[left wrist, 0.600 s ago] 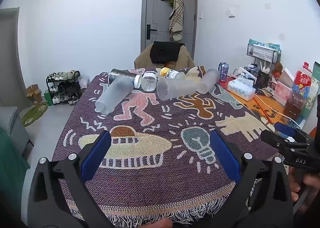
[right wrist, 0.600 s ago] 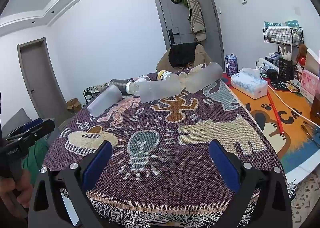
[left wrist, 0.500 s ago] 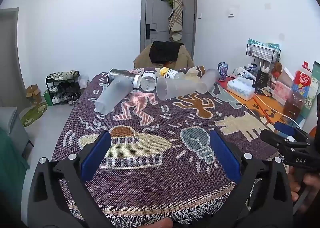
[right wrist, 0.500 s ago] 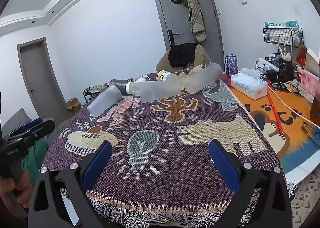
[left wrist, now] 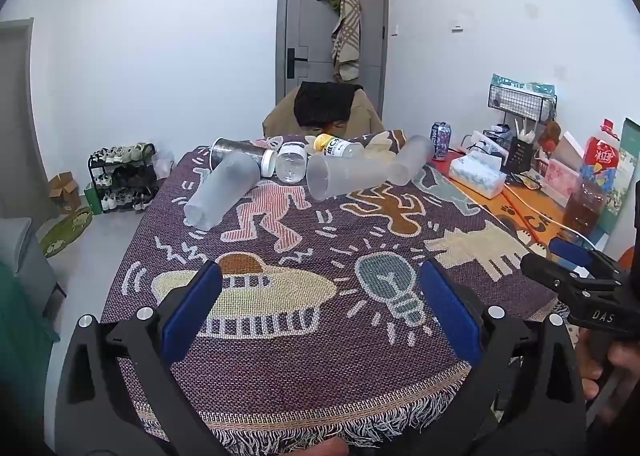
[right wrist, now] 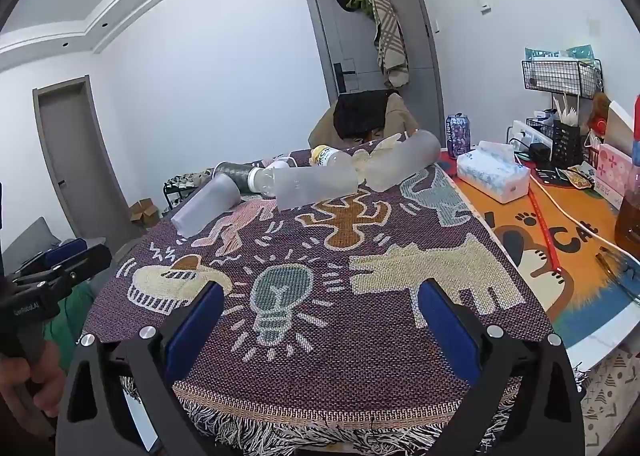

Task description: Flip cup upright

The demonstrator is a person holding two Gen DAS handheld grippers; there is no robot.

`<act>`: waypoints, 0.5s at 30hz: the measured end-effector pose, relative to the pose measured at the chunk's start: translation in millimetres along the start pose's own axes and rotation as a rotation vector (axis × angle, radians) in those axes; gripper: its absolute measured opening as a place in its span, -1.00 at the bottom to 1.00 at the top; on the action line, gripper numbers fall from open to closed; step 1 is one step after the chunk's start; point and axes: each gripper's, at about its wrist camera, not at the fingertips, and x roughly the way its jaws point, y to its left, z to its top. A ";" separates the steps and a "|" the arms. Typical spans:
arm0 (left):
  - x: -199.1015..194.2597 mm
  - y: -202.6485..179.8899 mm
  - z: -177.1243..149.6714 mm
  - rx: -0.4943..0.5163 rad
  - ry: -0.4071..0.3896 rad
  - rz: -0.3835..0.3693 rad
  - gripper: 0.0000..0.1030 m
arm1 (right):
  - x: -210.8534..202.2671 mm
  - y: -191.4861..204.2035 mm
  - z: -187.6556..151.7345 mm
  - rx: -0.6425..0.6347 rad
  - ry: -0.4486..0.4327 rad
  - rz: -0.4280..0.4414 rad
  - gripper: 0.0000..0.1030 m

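Three frosted, translucent plastic cups lie on their sides at the far end of the surface [left wrist: 280, 356], which is covered by a coarse woven purple cloth [left wrist: 320, 256] with cartoon figures and a fringed near edge. Left cup [left wrist: 222, 196]: tapered cylinder, closed base toward the camera, mouth pointing away toward a dark metallic tumbler [left wrist: 236, 150] lying just behind it. Middle cup [left wrist: 344, 176]: open mouth faces left and toward the camera, rim round and thin. Right cup [left wrist: 410, 158]: tilted, its far end raised against cream-coloured clutter. In the right wrist view the same three read as left cup [right wrist: 206, 206], middle cup [right wrist: 316, 186], right cup [right wrist: 404, 166].

Behind the cups: a clear jar [left wrist: 292, 168] with a white lid, and a clear bottle [left wrist: 338, 146] with a yellow cap, on its side. Off the cloth to the right, a tissue box [left wrist: 476, 176] and a printed drink can [left wrist: 440, 135] stand on an orange mat.

Left gripper [left wrist: 320, 308]: black frame, flat blue pads, jaws spread wide, nothing between them, held above the near edge of the cloth, well apart from the cups. Right gripper [right wrist: 318, 316]: same build, jaws equally wide, nothing held, also over the near edge and clear of all cups.
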 end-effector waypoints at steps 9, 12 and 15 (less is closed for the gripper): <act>-4.4 -2.0 3.0 0.006 -0.014 -0.012 0.91 | -2.1 1.6 0.6 -0.008 -0.002 -0.008 0.85; -3.6 -0.4 2.4 -0.006 -0.012 -0.015 0.91 | -2.0 1.0 0.2 -0.008 0.001 -0.007 0.85; -3.3 -0.4 2.2 -0.006 -0.008 -0.016 0.91 | -1.5 2.1 0.4 -0.009 0.001 -0.008 0.85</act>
